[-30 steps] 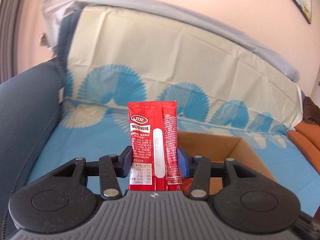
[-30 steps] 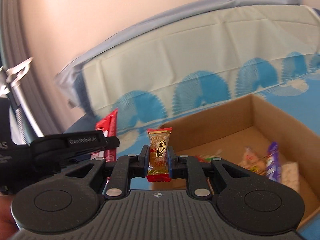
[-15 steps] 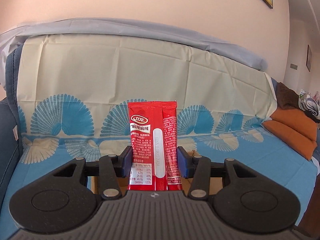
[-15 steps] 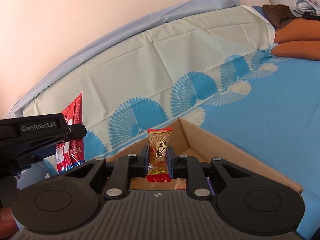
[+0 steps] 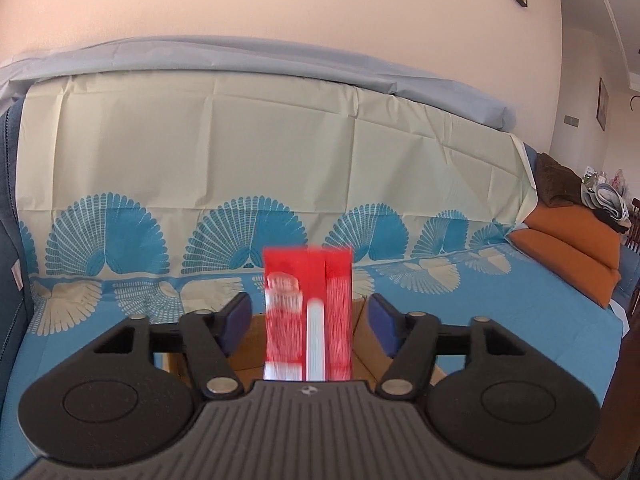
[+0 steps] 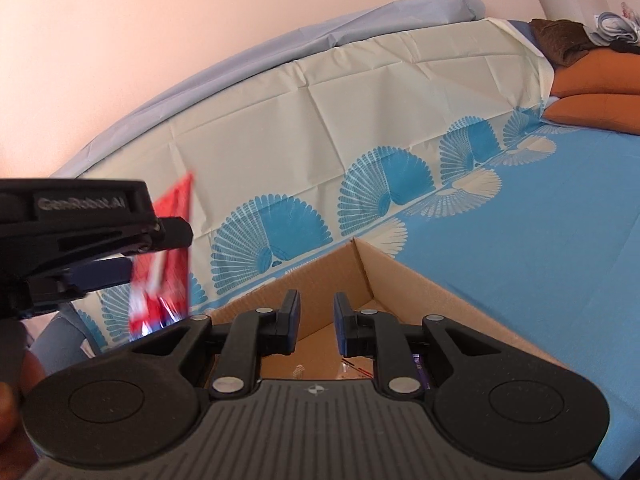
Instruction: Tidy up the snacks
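Observation:
My left gripper is open over the cardboard box. A red snack packet is blurred between its jaws, apart from both pads, falling. The same packet shows blurred in the right wrist view beside the left gripper. My right gripper is open and empty above the cardboard box. Some wrappers lie on the box floor. The brown candy is out of sight.
The box stands on a sofa with a blue and cream fan-pattern cover. Orange cushions lie at the far right. A dark blue armrest is at the left.
Both grippers have opened. The red packet has left the left jaws and drops. The brown candy has left the right jaws and is gone from view.

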Motion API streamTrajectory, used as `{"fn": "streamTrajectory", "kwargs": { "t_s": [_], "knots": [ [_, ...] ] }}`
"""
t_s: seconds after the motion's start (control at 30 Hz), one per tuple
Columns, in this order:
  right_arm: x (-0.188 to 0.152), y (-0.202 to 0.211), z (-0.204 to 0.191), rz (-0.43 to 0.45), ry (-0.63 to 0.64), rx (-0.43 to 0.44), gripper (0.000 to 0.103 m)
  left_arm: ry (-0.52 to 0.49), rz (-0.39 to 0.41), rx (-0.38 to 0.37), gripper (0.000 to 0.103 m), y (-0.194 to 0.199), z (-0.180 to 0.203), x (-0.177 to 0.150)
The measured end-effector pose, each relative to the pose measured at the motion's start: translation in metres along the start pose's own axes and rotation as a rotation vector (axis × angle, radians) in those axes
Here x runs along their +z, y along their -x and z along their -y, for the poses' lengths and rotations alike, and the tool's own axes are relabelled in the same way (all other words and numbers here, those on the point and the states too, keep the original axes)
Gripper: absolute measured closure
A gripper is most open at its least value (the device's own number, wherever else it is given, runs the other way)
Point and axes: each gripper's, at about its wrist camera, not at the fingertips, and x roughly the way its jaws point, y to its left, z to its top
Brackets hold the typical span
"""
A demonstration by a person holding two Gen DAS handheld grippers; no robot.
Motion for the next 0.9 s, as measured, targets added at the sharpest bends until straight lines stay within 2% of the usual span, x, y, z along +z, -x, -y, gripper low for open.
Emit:
{"fn": "streamTrajectory", "kwargs": {
  "t_s": [0.03,0.07,0.1,0.2,0.27,0.33,0.4,0.47,0.53,0.73,0.83,0.9],
  "knots": [
    [0.000,0.000,0.000,0.000,0.003,-0.008,0.075,-0.006,0.016,0.004,0.019,0.007,0.000,0.000],
    [0.000,0.000,-0.001,-0.003,0.004,-0.013,0.062,-0.007,0.028,0.007,0.018,0.014,-0.001,0.000],
    [-0.001,0.000,-0.001,-0.004,0.006,-0.022,0.053,-0.003,0.034,0.007,0.018,0.021,-0.003,-0.001],
    [-0.003,0.003,-0.003,0.001,0.021,-0.043,0.047,0.015,0.056,0.014,0.016,0.047,-0.009,-0.009],
    [-0.005,0.007,-0.006,0.011,0.042,-0.048,0.042,0.005,0.085,0.044,0.014,0.069,-0.011,-0.018],
    [-0.007,0.012,-0.010,0.025,0.067,-0.047,0.031,-0.005,0.105,0.057,0.013,0.091,-0.015,-0.028],
    [-0.008,0.017,-0.013,0.024,0.099,-0.028,0.010,0.005,0.113,0.073,0.013,0.108,-0.022,-0.036],
    [-0.009,0.023,-0.015,0.018,0.127,-0.014,0.004,0.040,0.108,0.089,0.008,0.123,-0.030,-0.044],
    [-0.007,0.028,-0.014,-0.014,0.139,0.007,0.001,0.084,0.090,0.085,0.000,0.135,-0.038,-0.051],
    [0.016,0.051,-0.009,-0.098,0.208,0.020,0.001,0.195,-0.046,0.026,0.000,0.150,-0.042,-0.081],
    [0.024,0.066,-0.001,-0.127,0.229,0.028,0.001,0.172,-0.097,0.071,0.000,0.151,-0.029,-0.100],
    [0.018,0.079,0.006,-0.145,0.289,0.037,0.001,0.147,-0.103,0.097,0.000,0.153,-0.020,-0.115]
  ]
}}
